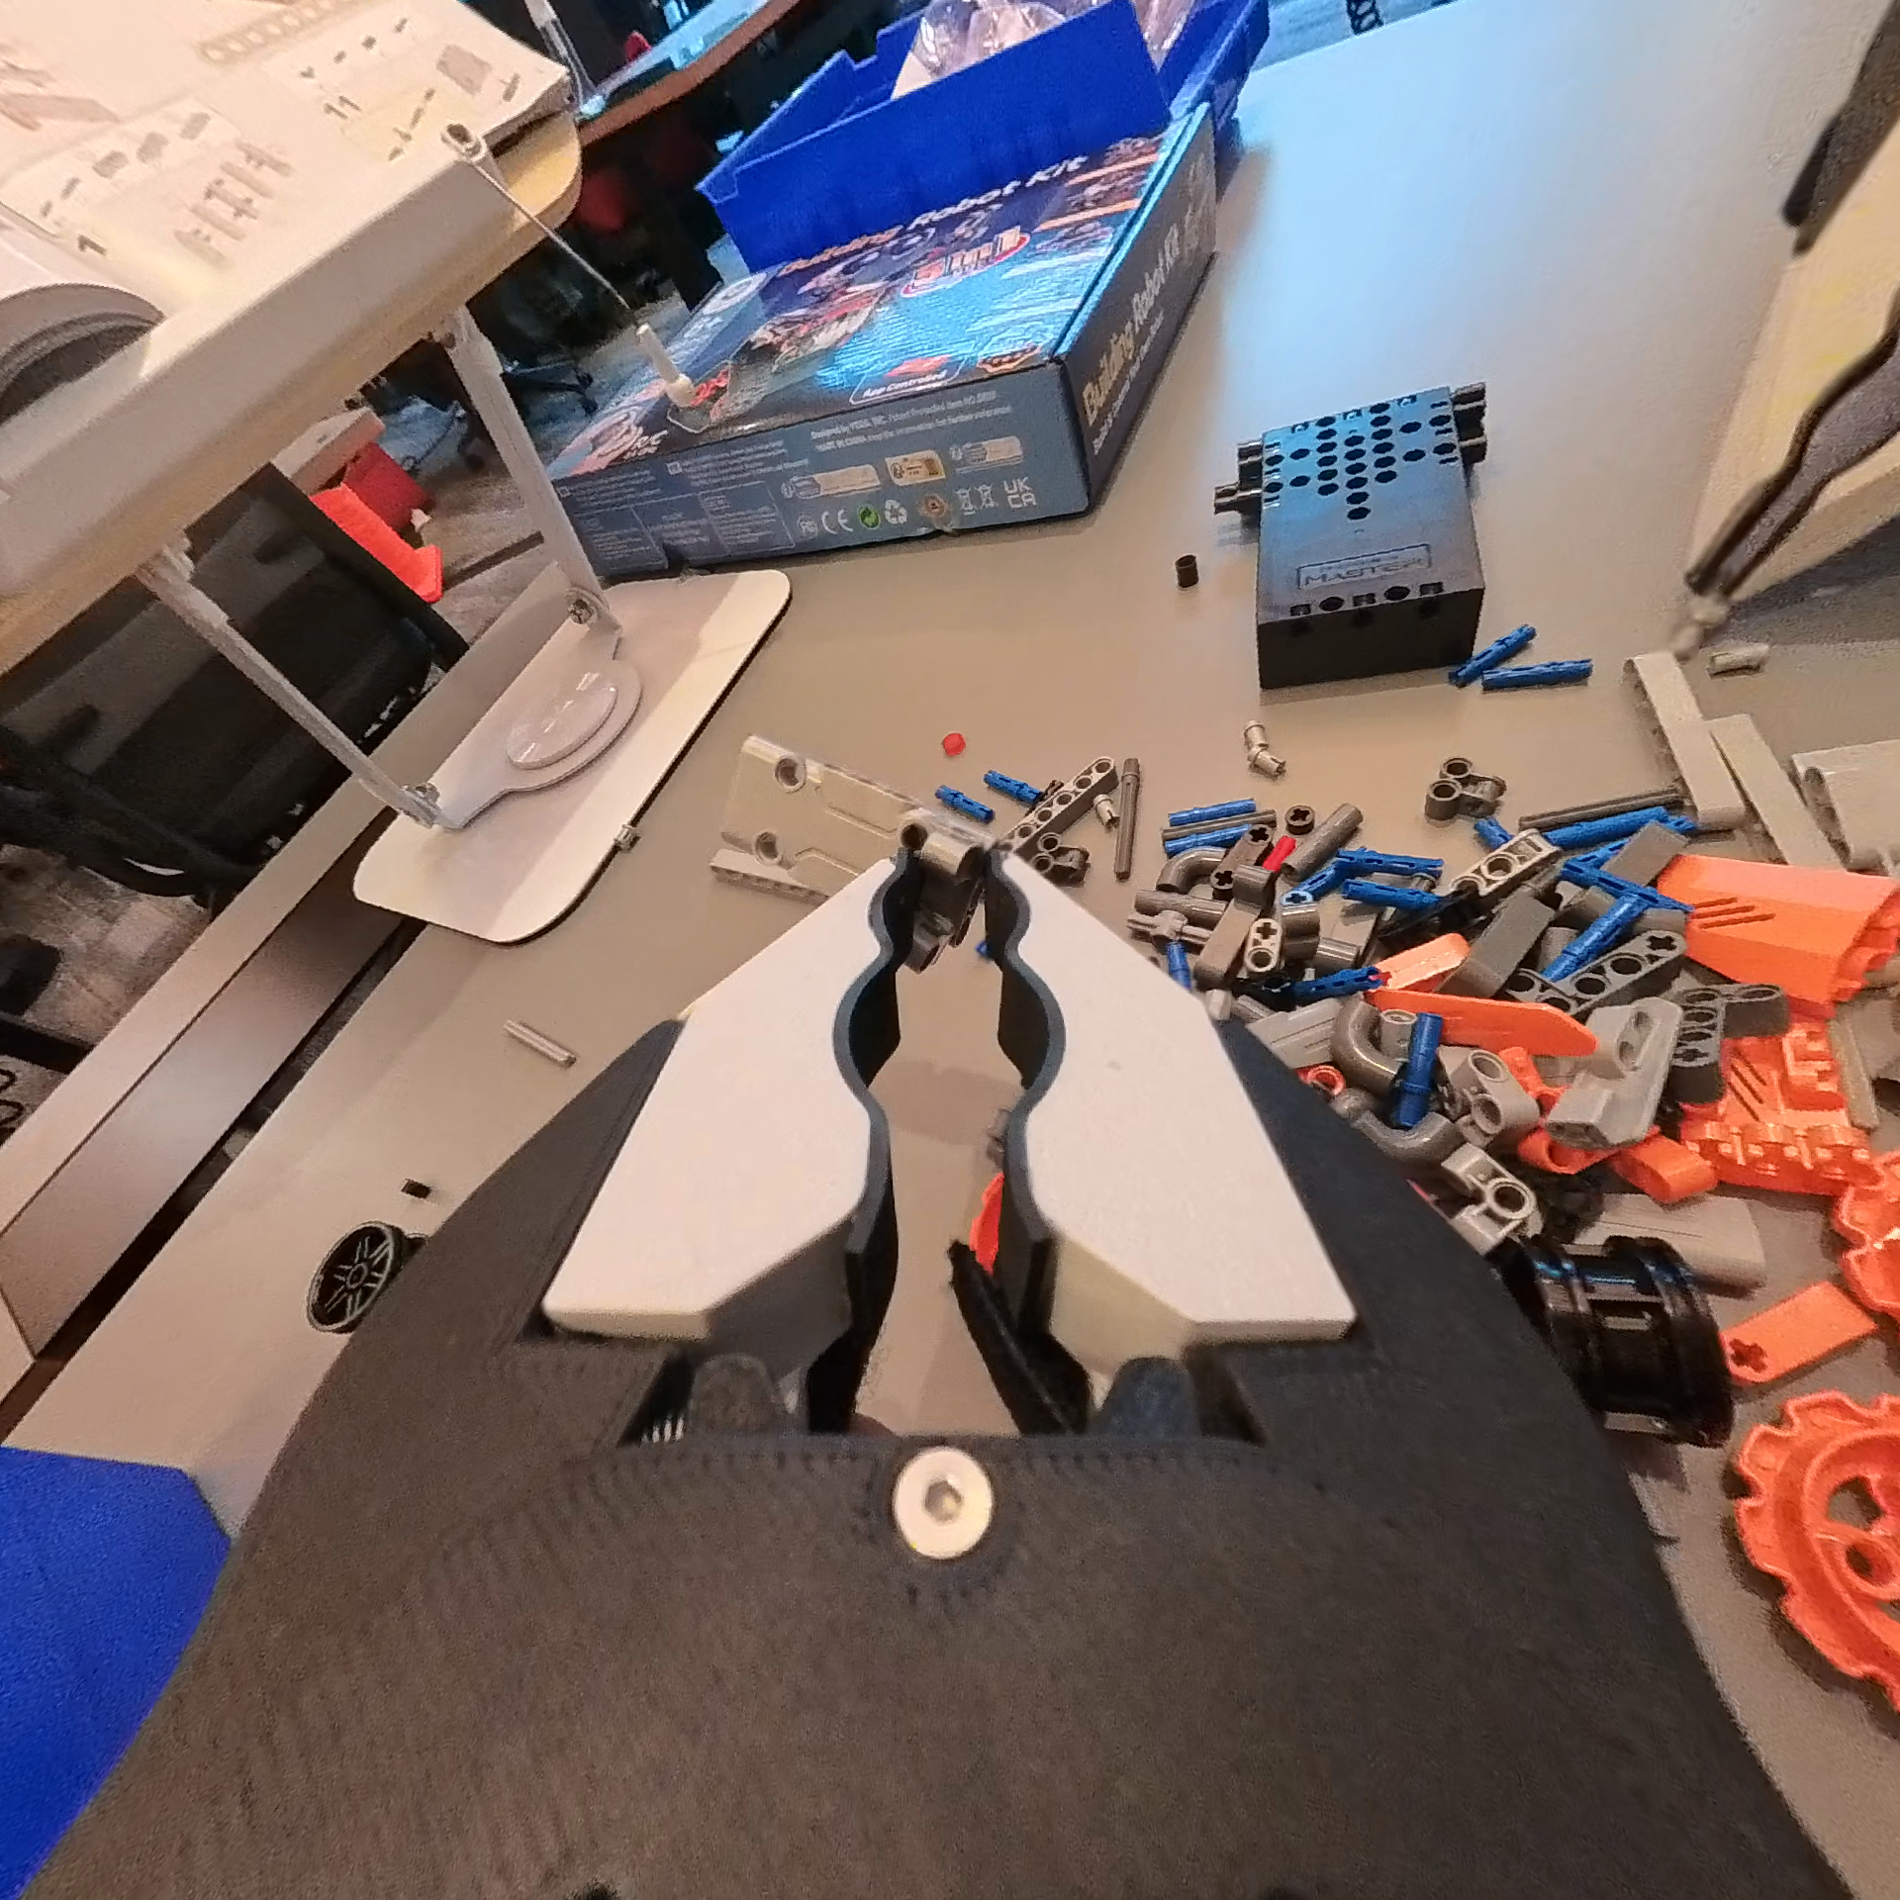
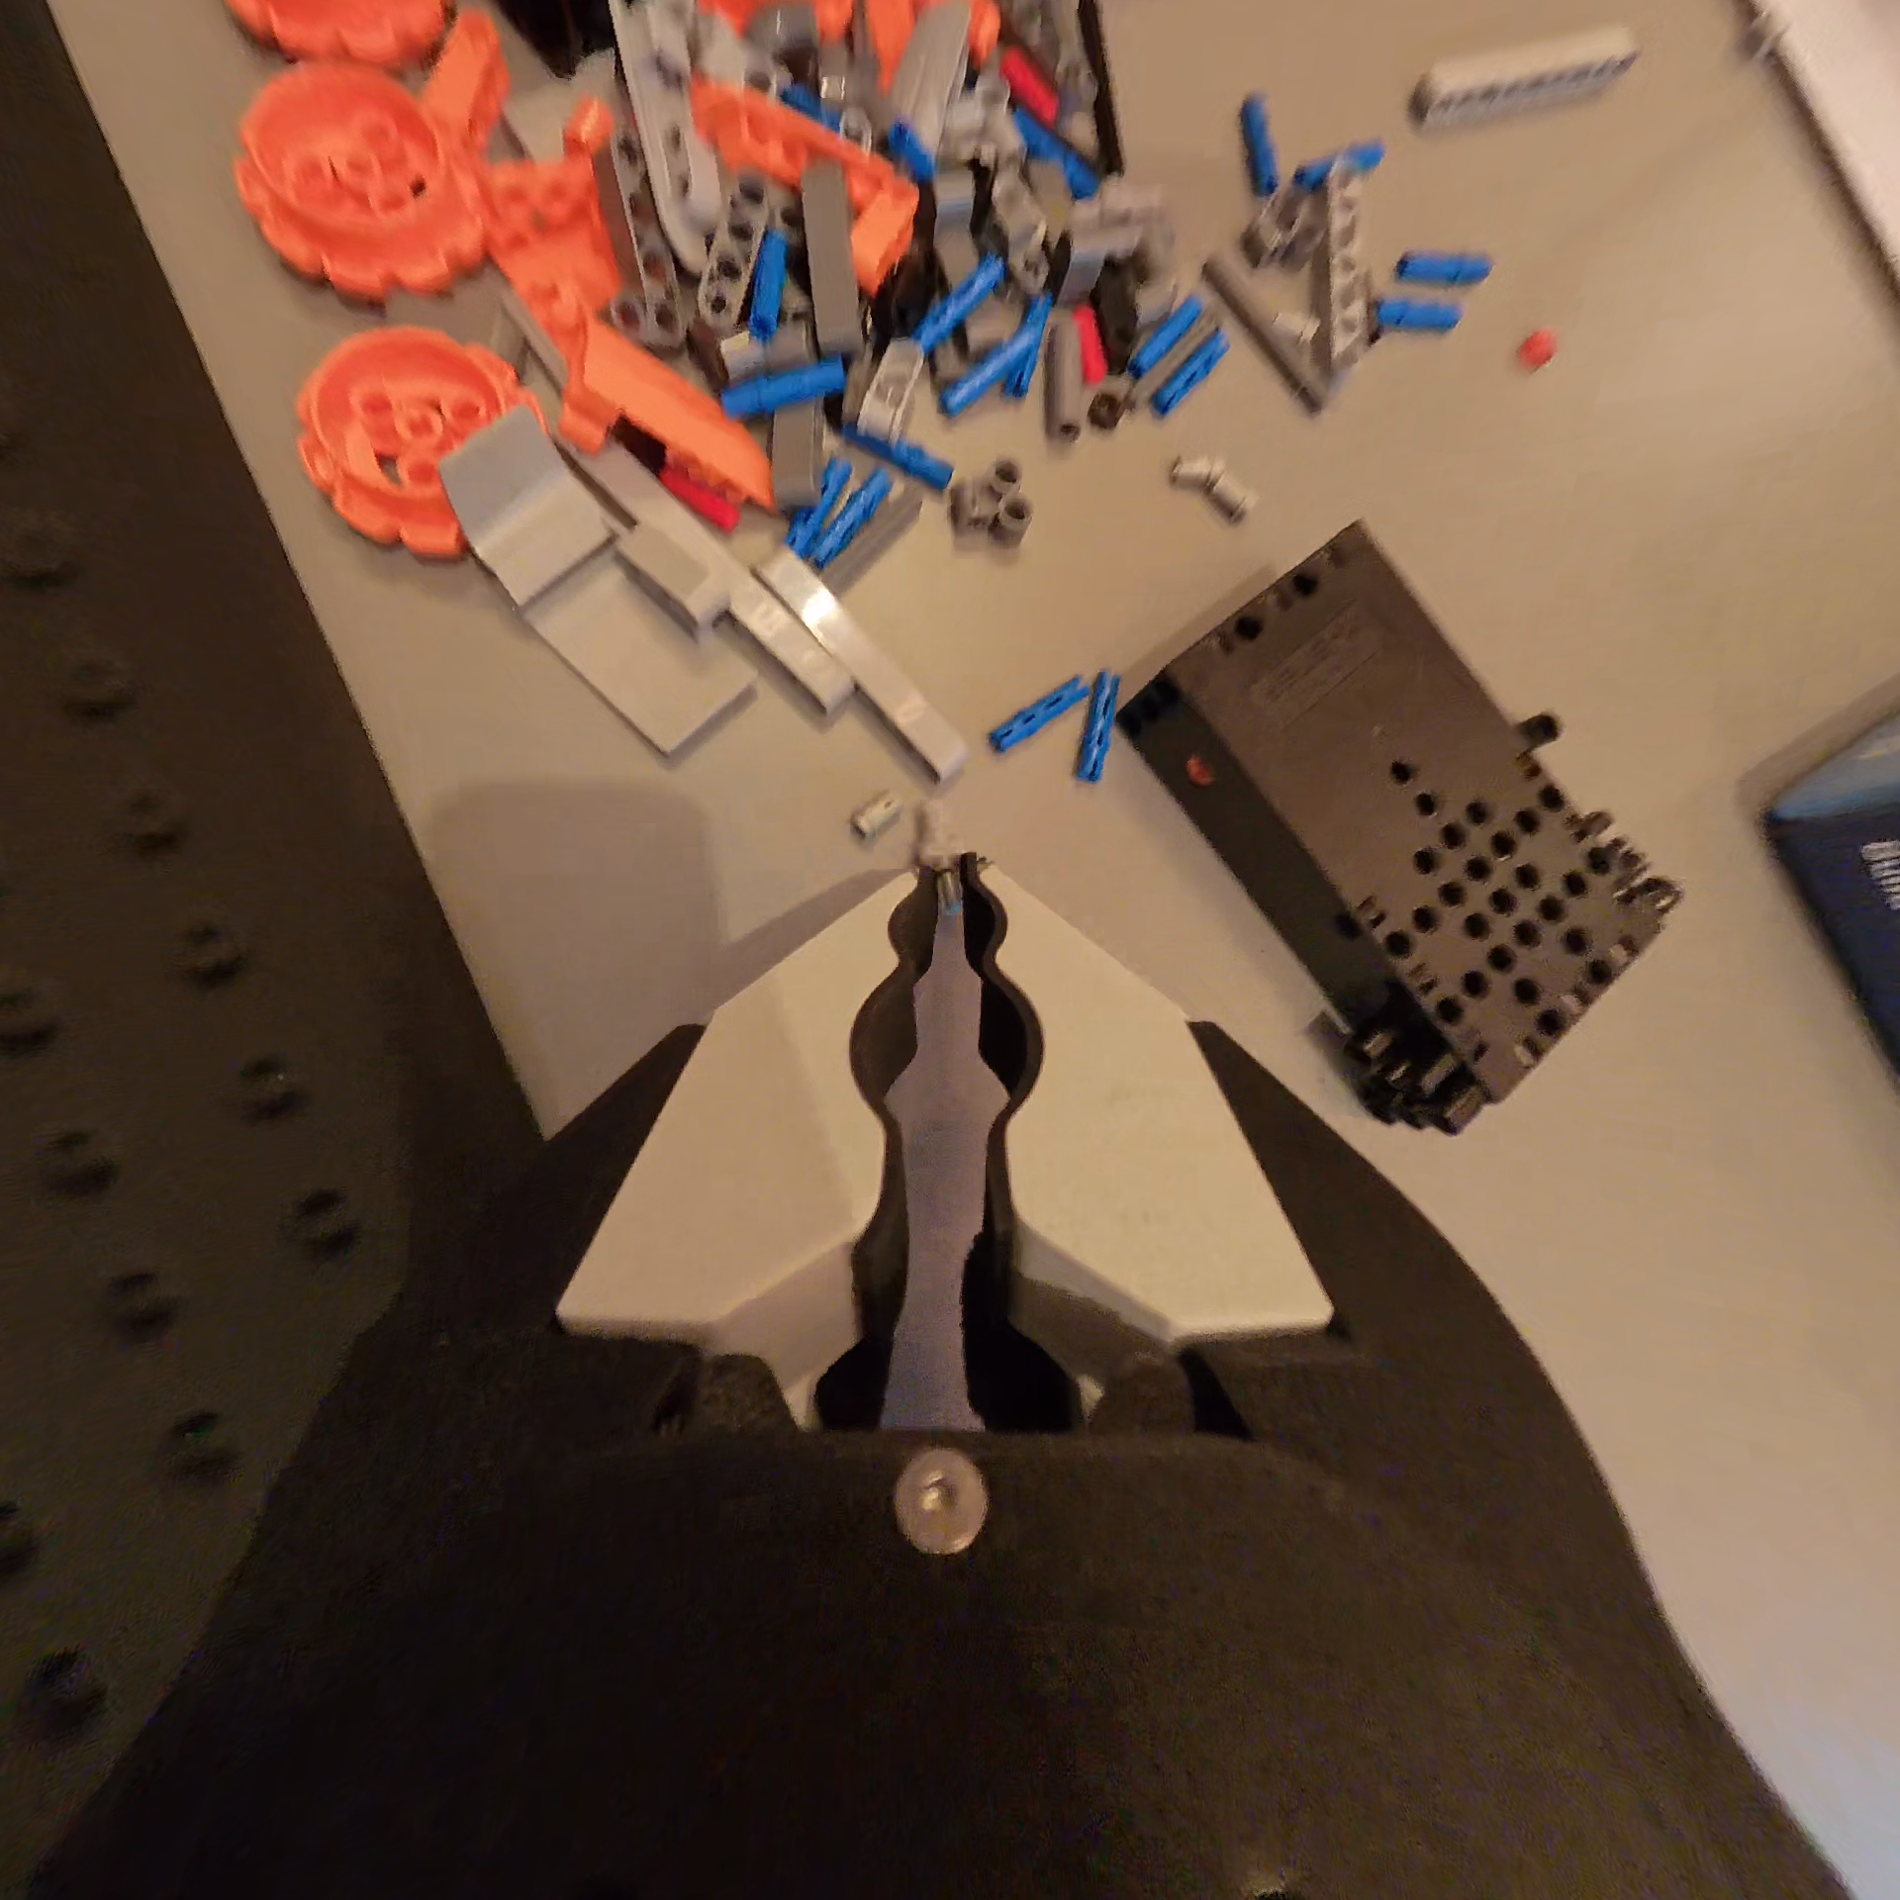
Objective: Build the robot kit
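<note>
My left gripper [image 1: 946, 859] is shut on a small grey connector piece [image 1: 941, 874] with round holes and holds it above the grey table [image 1: 1028, 637]. Beyond its tips lies a light grey panel piece [image 1: 812, 817]. To its right is a heap of grey, blue and orange building parts [image 1: 1491, 977]. My right gripper [image 2: 951, 874] is shut on a small grey pin [image 2: 938, 848] that sticks out past the tips, above the table. Near it lie a small grey bush [image 2: 874, 815], grey flat panels [image 2: 658, 607] and two blue pins [image 2: 1069, 720].
A black battery box [image 1: 1367, 535] with holes lies on the table; it also shows in the right wrist view [image 2: 1439, 833]. A blue kit box [image 1: 874, 391], a blue bin [image 1: 925, 134] and a white stand base [image 1: 576, 761] are at the back left. Orange gear wheels [image 2: 350, 175] lie at the heap's edge. Spacing between my two grippers at the tips: around 20 centimeters.
</note>
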Demonstrator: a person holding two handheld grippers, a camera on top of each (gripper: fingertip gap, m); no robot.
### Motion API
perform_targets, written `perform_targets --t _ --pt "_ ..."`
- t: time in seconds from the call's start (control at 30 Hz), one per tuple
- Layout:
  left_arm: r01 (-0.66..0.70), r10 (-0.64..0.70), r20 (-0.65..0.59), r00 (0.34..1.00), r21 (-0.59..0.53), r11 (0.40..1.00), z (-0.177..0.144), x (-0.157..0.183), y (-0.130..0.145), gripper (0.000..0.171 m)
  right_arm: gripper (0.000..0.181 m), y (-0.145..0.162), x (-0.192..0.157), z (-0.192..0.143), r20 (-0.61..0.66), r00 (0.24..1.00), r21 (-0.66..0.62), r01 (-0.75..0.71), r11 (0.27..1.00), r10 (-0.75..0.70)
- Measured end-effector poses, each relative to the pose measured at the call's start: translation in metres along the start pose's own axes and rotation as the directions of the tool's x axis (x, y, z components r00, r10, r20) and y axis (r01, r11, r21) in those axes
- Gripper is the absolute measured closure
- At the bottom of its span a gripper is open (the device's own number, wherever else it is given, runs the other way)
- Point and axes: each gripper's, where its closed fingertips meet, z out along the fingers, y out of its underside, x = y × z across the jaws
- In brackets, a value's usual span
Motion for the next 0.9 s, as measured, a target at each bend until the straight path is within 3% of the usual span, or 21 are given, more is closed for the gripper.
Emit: perform_targets --t 0.2,0.37,0.63,0.9 --pt "0.045 -0.046 0.046 0.998 0.012 0.999 -0.002 -0.014 0.002 0.16 0.168 -0.006 0.003 -0.007 0.036 0.998 0.024 -0.043 0.999 0.042" --pt "0.079 -0.08 0.059 0.995 0.014 0.997 -0.001 -0.02 0.004 0.16 0.166 -0.049 0.01 -0.01 0.064 0.997 0.131 -0.044 0.99 0.036" --pt "0.085 -0.085 0.06 0.995 0.011 0.996 0.0 -0.021 0.006 0.16 0.166 -0.112 0.011 0.044 0.164 0.985 0.126 0.035 0.991 -0.056" --pt "0.092 -0.092 0.046 0.995 0.006 0.996 0.002 -0.02 0.009 0.16 0.159 -0.129 0.002 0.077 0.275 0.961 0.099 -0.01 0.995 -0.018"
